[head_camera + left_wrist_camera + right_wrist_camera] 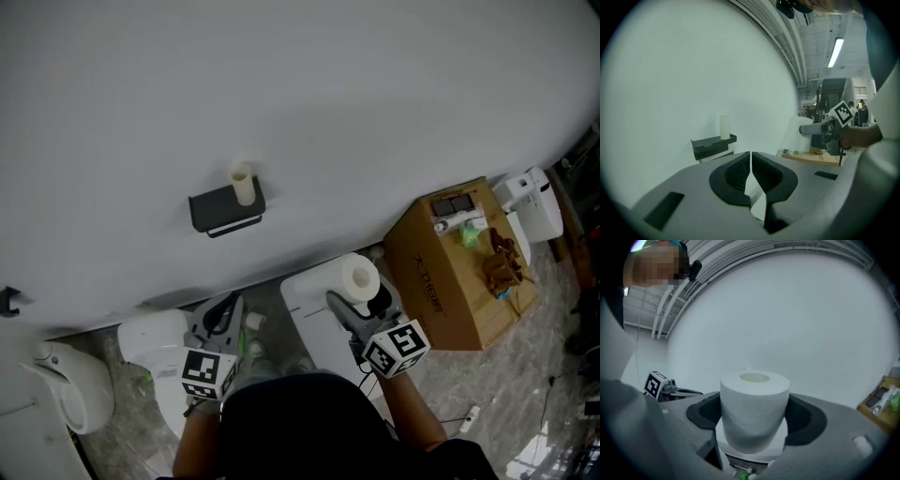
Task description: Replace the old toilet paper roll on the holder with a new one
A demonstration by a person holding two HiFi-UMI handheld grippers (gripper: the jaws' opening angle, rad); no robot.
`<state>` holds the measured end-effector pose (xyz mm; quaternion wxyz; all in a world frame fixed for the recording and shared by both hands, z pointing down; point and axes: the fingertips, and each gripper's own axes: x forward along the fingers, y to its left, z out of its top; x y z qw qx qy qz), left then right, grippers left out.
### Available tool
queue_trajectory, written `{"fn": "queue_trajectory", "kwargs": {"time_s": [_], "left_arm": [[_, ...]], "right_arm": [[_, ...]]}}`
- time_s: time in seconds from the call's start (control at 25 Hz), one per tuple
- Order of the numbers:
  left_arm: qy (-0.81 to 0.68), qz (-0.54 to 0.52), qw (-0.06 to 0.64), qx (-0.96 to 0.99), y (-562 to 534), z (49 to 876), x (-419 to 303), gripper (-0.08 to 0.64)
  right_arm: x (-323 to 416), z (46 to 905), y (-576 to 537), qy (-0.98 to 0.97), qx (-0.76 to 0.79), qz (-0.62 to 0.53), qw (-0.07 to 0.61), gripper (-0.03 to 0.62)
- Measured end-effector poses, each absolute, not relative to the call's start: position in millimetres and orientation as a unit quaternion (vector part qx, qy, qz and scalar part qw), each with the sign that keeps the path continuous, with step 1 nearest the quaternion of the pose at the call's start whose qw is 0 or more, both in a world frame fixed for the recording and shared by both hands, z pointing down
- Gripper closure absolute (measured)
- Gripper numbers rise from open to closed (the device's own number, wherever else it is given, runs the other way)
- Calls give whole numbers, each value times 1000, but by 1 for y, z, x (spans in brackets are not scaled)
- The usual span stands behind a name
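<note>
Right tool [754, 427], held level, clamps upright roll [754, 401]; left tool [751, 165] closed.

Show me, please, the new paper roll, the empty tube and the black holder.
new paper roll [752, 418]: right gripper view, its front side.
empty tube [243, 186]: head view, middle of its side.
black holder [219, 208]: head view, its front face.
</note>
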<state>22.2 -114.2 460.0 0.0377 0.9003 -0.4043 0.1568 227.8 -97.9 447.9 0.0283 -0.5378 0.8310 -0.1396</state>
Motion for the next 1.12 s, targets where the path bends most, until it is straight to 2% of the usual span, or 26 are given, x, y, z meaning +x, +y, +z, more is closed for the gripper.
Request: {"fn": "queue_trajectory", "kwargs": {"time_s": [0.36,0.52,0.76,0.84,0.96,1.12], "left_arm": [[-374,163,18,913,-158,453,21,542],[-376,166,-17,912,-194,434,18,540],[-361,187,-51,912,-244,411,26,435],[-359,199,-51,910,-258,409,29,420],[-359,219,-48,906,-277,409,34,360],[-343,235,-50,908,-296,413,44,354]], "right_arm": [[222,448,-101,805,-575,-143,23,206],[217,446,-99,791,-595,-138,23,206],[217,442,-92,765,-630,-134,24,206],[219,442,-89,755,-642,-133,25,206],[221,442,-83,740,-659,-134,24,206],[223,446,-75,724,-676,-136,22,206]]}}
